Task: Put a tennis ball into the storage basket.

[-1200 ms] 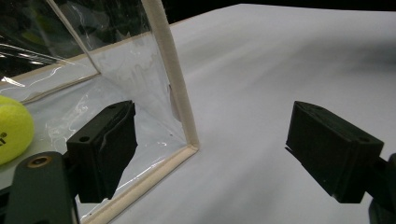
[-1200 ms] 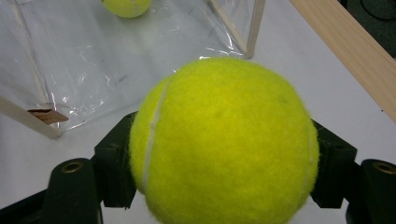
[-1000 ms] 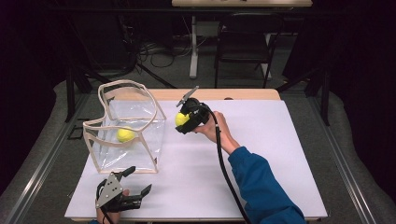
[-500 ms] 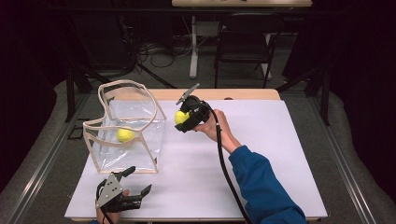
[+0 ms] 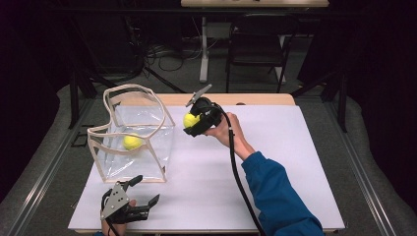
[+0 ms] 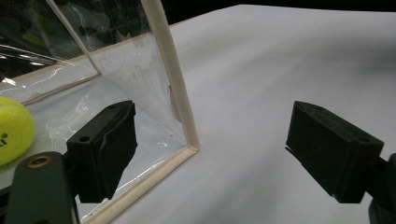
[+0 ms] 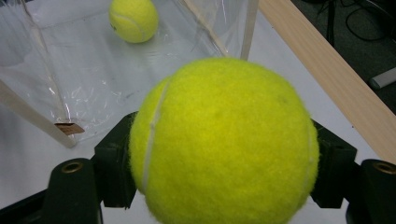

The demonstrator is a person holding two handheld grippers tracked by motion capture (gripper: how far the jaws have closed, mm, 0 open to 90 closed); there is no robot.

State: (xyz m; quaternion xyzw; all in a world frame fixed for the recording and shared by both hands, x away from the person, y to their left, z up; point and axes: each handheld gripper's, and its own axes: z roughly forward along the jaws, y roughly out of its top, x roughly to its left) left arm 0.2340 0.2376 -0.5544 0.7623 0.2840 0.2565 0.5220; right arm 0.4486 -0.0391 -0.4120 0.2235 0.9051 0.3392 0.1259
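White tabletop [image 5: 275, 162] below, the right hand-held gripper [image 5: 193, 123] pinches a tennis ball [image 7: 224, 140]; the left hand-held gripper [image 6: 224, 149] is spread, empty.

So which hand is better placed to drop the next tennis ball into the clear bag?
Right: its gripper already clamps a yellow tennis ball beside the clear plastic bag. The left gripper sits open and empty.

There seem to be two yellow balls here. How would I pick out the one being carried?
Start at the white table and find the clear bag with pale trim on its left side. Just right of the bag, the right gripper is raised above the table. The held tennis ball sits between its black jaws, while the other ball lies inside the bag.
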